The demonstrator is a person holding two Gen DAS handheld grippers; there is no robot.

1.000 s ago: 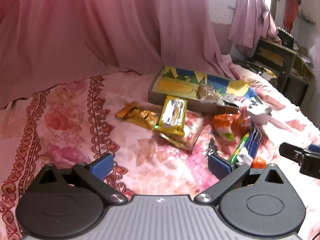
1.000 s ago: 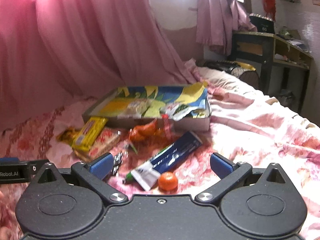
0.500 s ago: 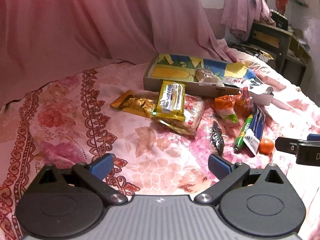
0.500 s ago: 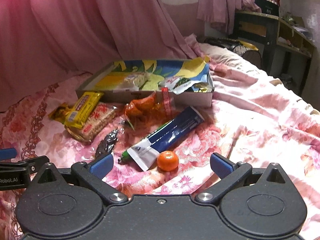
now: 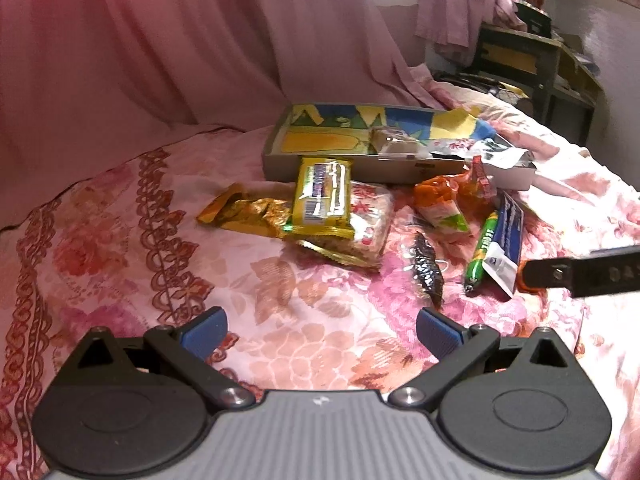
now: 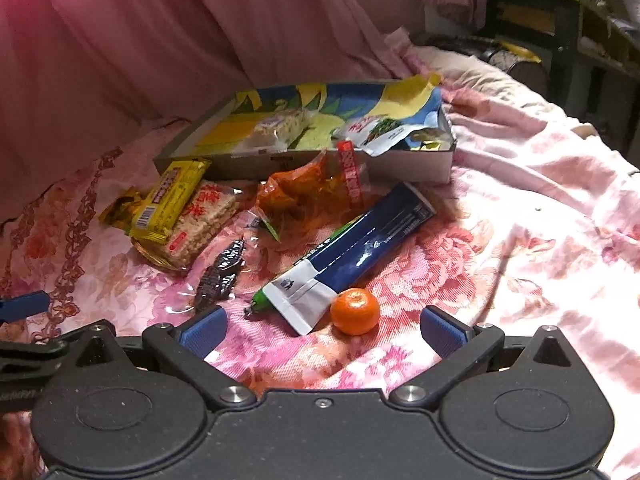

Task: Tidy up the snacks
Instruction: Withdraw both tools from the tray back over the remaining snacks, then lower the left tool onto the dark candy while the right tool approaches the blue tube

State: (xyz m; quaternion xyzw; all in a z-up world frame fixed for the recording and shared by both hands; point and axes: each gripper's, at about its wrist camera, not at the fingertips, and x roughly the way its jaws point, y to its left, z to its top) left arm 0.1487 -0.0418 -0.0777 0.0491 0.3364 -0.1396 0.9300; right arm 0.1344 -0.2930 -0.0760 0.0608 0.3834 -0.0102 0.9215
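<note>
Snacks lie scattered on a floral bedspread in front of a shallow cardboard box (image 5: 360,166) (image 6: 400,166). A yellow bar (image 5: 323,196) (image 6: 172,196) rests on a rice cracker pack (image 5: 370,228) (image 6: 204,220). Beside them are a gold wrapper (image 5: 244,212), an orange bag (image 5: 440,196) (image 6: 308,196), a dark wrapped snack (image 5: 428,268) (image 6: 220,276), a blue pouch (image 5: 506,240) (image 6: 360,244), a green stick (image 5: 482,248) and a small orange (image 6: 355,311). My left gripper (image 5: 320,330) is open above bare cloth. My right gripper (image 6: 322,330) is open, with the orange just ahead of it.
The box holds a cracker pack (image 6: 280,126) and a white-green bag (image 6: 384,130). A pink curtain (image 5: 200,40) hangs behind the bed. A dark desk (image 5: 520,52) stands at the far right. The right gripper's finger (image 5: 580,272) crosses the left wrist view.
Both grippers have pulled back and risen, tilting down, so the snacks now sit lower and nearer the frame centre. The small orange now lies close between the right gripper's fingers. Nothing was grasped.
</note>
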